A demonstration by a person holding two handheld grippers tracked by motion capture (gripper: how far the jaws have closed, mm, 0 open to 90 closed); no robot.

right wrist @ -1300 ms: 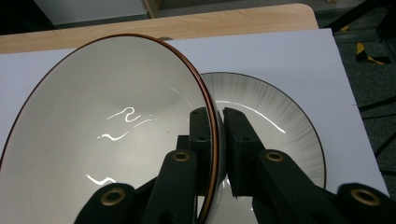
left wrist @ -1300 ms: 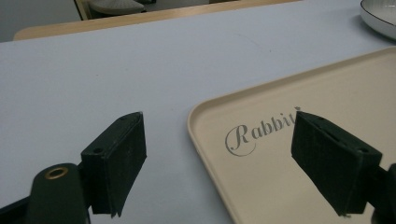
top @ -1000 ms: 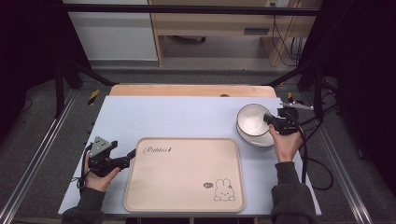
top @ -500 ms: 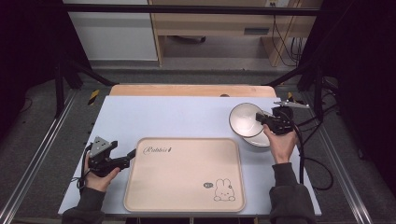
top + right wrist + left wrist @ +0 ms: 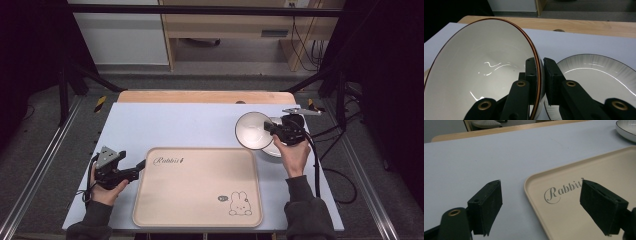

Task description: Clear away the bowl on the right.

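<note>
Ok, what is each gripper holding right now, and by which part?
The right gripper is shut on the bowl, pinching its rim with one jaw inside and one outside. The left gripper is open and holds nothing; its jaws straddle the tray corner.

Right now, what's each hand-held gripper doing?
Left hand-held gripper: open, empty, at the tray corner.
Right hand-held gripper: closed on the bowl rim.

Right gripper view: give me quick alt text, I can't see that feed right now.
The right gripper is shut on the rim of a white bowl with a brown edge, holding it tilted, one jaw inside and one outside. Behind the jaws to the right a white plate with a dark rim lies on the pale blue table.
</note>
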